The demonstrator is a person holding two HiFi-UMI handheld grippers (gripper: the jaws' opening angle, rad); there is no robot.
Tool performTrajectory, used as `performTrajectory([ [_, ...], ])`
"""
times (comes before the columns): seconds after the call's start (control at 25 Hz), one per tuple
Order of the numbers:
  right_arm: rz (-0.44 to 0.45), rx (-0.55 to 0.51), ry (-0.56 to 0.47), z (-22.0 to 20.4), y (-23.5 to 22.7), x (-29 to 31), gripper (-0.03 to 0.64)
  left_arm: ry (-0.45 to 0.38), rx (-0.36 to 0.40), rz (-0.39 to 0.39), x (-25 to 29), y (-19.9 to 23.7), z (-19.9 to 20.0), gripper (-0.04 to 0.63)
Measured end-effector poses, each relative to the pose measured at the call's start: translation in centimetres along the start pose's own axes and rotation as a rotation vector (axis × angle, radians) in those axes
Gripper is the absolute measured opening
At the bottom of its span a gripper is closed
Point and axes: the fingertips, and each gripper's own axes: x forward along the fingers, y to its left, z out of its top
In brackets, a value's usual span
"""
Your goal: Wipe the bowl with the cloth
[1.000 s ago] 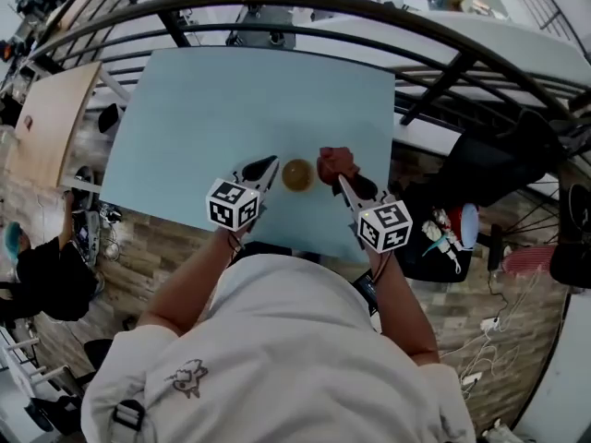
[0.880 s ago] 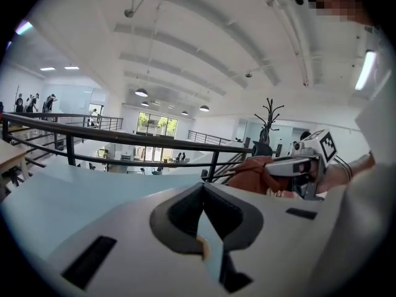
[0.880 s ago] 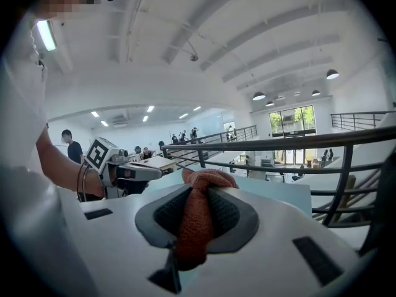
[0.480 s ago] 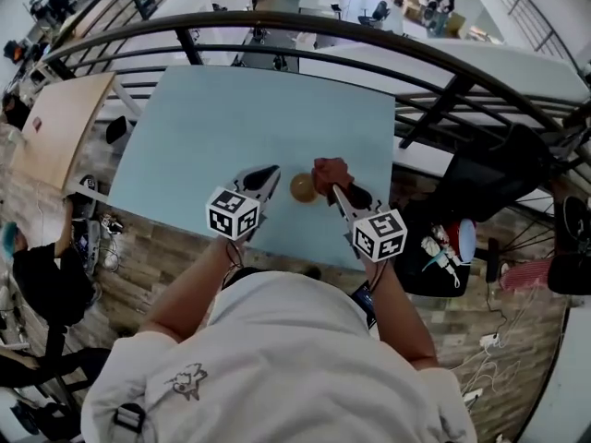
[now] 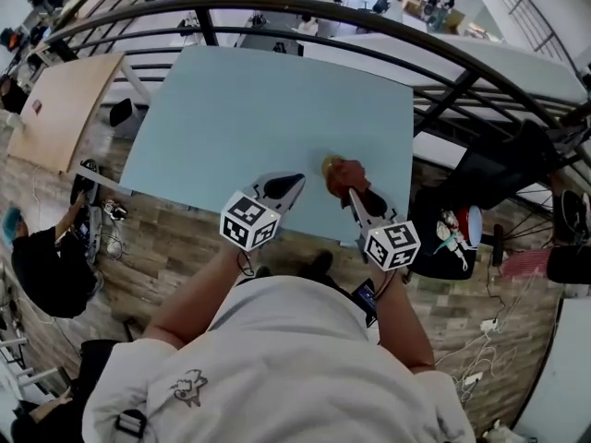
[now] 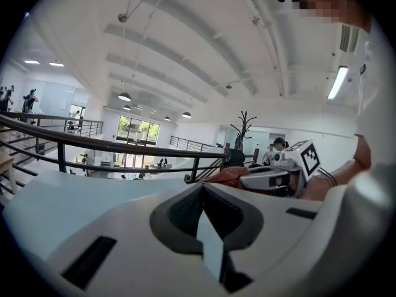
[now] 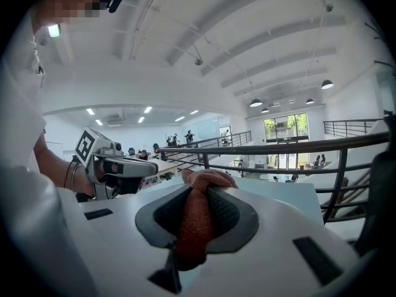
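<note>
The small yellow-brown bowl stands near the front edge of the pale blue table; only a sliver shows beside the rust-red cloth lying over it. My right gripper is shut on that cloth, and in the right gripper view the cloth is bunched between the jaws of the right gripper. My left gripper hovers just left of the bowl. In the left gripper view the left gripper is shut on nothing, and the right gripper shows ahead with the cloth.
A dark metal railing curves round the table's far and right sides. A wooden table stands at the left. Bags and cables lie on the wood floor at the right, and a person is at the lower left.
The right gripper has carried the cloth left onto the bowl, which was fully visible before and is now mostly covered. The left gripper stays close beside it.
</note>
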Motion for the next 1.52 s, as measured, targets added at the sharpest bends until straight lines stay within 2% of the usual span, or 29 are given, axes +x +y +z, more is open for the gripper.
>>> performTrajectory([
  [0.24,-0.048,0.01,0.002,-1.3,5.4,-1.2,0.069,-0.023,-0.025,-0.045,-3.8,-0.8,-1.0,0.012],
  [0.44,-0.066,-0.008,-0.015,-1.0,7.2,-2.7,0.069,-0.029,-0.028,-0.064,-4.6,-2.2,-1.3,0.012],
  [0.64,-0.059,-0.035,-0.049,-0.7,7.0,-6.0,0.067,-0.038,-0.012,-0.063,-4.2,-5.9,-1.0,0.012],
  [0.96,0.002,-0.064,-0.065,-2.3,4.5,-12.8,0.067,-0.066,-0.005,-0.006,-1.9,-12.9,-1.1,0.012],
  [1.32,0.051,-0.08,-0.06,-3.4,2.6,-17.1,0.067,-0.079,-0.009,0.079,-2.0,-16.2,-2.1,0.013],
  [1.52,0.058,-0.085,-0.064,-3.6,2.1,-18.3,0.067,-0.079,-0.007,0.083,-1.7,-17.6,-2.5,0.013],
])
